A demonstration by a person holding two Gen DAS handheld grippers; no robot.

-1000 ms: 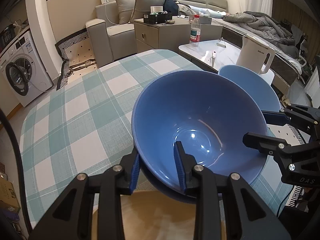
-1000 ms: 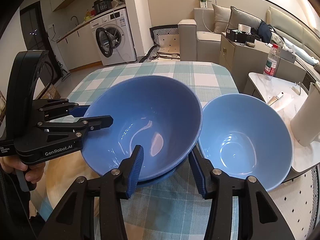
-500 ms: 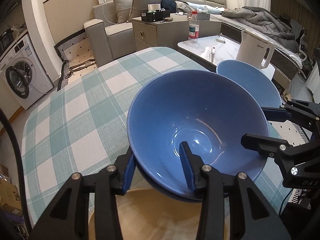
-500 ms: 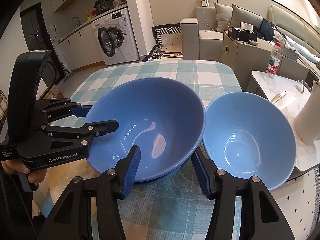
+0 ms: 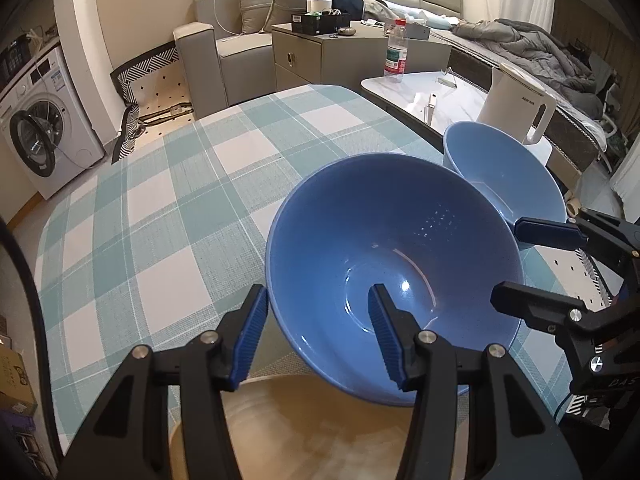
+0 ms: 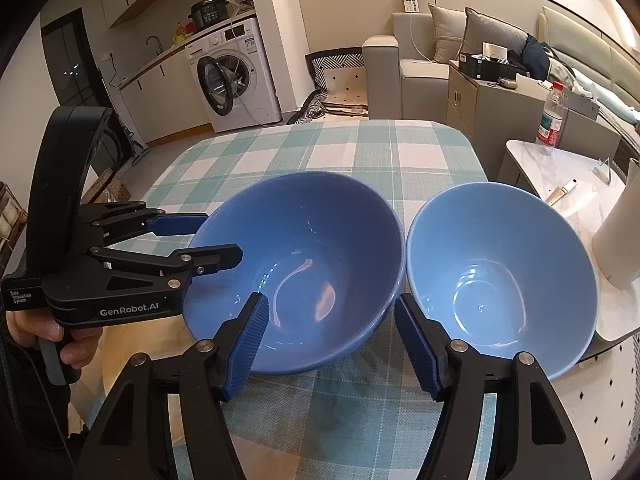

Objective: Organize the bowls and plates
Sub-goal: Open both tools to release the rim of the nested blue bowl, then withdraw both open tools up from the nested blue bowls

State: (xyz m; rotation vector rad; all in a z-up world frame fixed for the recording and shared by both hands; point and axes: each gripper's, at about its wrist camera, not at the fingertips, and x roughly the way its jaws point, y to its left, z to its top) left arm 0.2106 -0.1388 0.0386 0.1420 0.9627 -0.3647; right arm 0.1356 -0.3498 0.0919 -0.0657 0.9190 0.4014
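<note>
A dark blue bowl [image 5: 394,264] [image 6: 296,268] sits upright on the checked tablecloth. A light blue bowl [image 5: 504,172] [image 6: 500,280] stands just to its right, their rims nearly touching. My left gripper [image 5: 318,332] [image 6: 212,236] is open and straddles the dark bowl's near-left rim, one finger inside, one outside. My right gripper [image 6: 328,344] [image 5: 516,264] is open and straddles the same bowl's near rim on the side toward the light bowl. Neither pinches the rim.
The table [image 5: 180,184] with the teal checked cloth stretches ahead. A wooden surface [image 5: 320,428] lies under the near edge. A white kettle [image 5: 516,104] and a water bottle [image 5: 396,56] stand on a side table at right. A washing machine [image 6: 236,76] stands beyond.
Both grippers have opened wider and drawn back a little from the dark blue bowl. The bowl has settled onto the table, beside the light blue bowl.
</note>
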